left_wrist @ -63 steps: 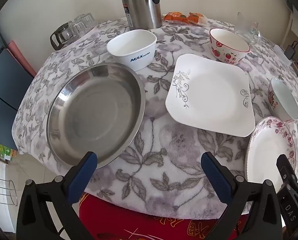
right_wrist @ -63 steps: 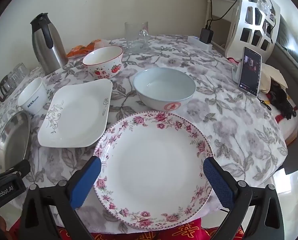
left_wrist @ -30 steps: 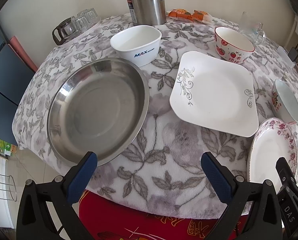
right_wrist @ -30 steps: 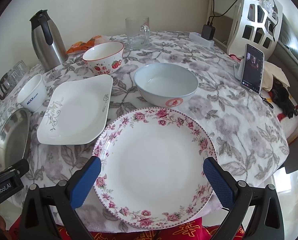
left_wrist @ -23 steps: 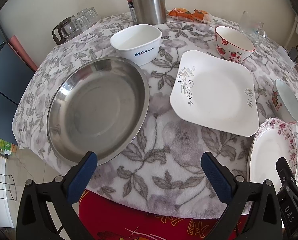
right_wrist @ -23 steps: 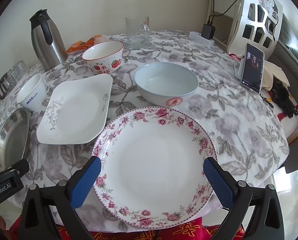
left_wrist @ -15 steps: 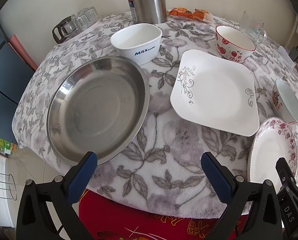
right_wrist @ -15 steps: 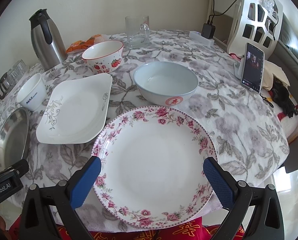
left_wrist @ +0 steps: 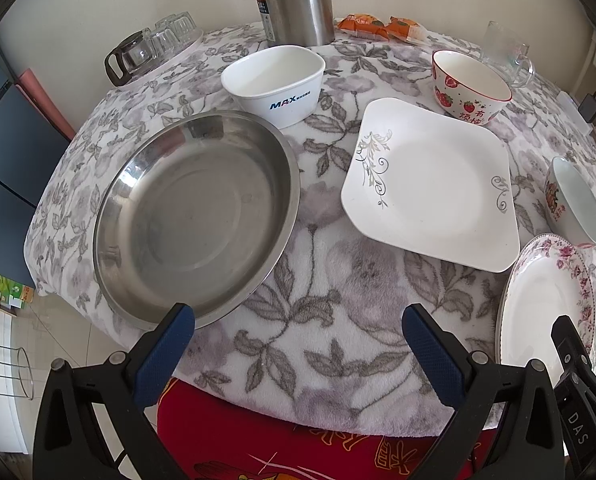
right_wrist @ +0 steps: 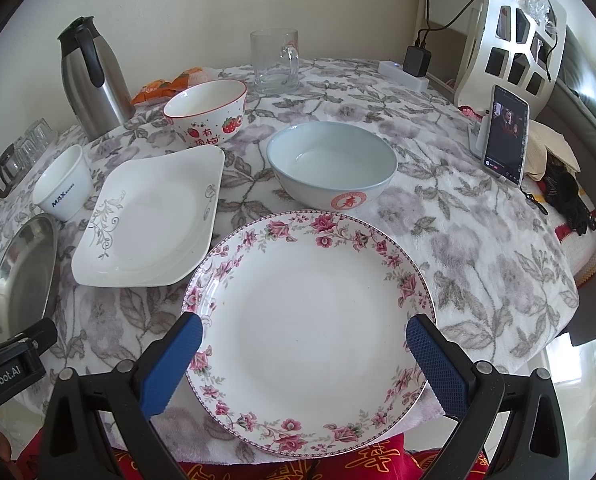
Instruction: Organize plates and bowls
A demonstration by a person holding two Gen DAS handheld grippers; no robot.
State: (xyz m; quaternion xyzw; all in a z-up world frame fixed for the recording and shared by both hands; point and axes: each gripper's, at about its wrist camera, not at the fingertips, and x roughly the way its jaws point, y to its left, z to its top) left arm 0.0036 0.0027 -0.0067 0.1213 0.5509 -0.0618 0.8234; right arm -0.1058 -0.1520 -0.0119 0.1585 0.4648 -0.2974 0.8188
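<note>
A round table holds a steel dish (left_wrist: pixel 196 216) at the left, a white square plate (left_wrist: pixel 433 184) in the middle and a rose-rimmed round plate (right_wrist: pixel 309 308) at the front right. Behind them stand a white MAX bowl (left_wrist: pixel 276 84), a strawberry bowl (right_wrist: pixel 206 114) and a pale blue bowl (right_wrist: pixel 331 168). My left gripper (left_wrist: pixel 298 332) hangs open over the table's near edge, between the steel dish and the square plate. My right gripper (right_wrist: pixel 303 340) is open above the rose plate, its fingers either side of the plate's front half, holding nothing.
A steel thermos (left_wrist: pixel 294 0), a glass mug (right_wrist: pixel 276 62), upturned glasses (left_wrist: pixel 154 46) and orange snack packets (left_wrist: pixel 381 26) line the table's far side. A phone on a stand (right_wrist: pixel 505 136), a charger and a white rack (right_wrist: pixel 513 40) stand at the right.
Both views have shifted slightly, so the dishes sit a little differently in frame. No dish has moved on the table and both grippers have stayed open.
</note>
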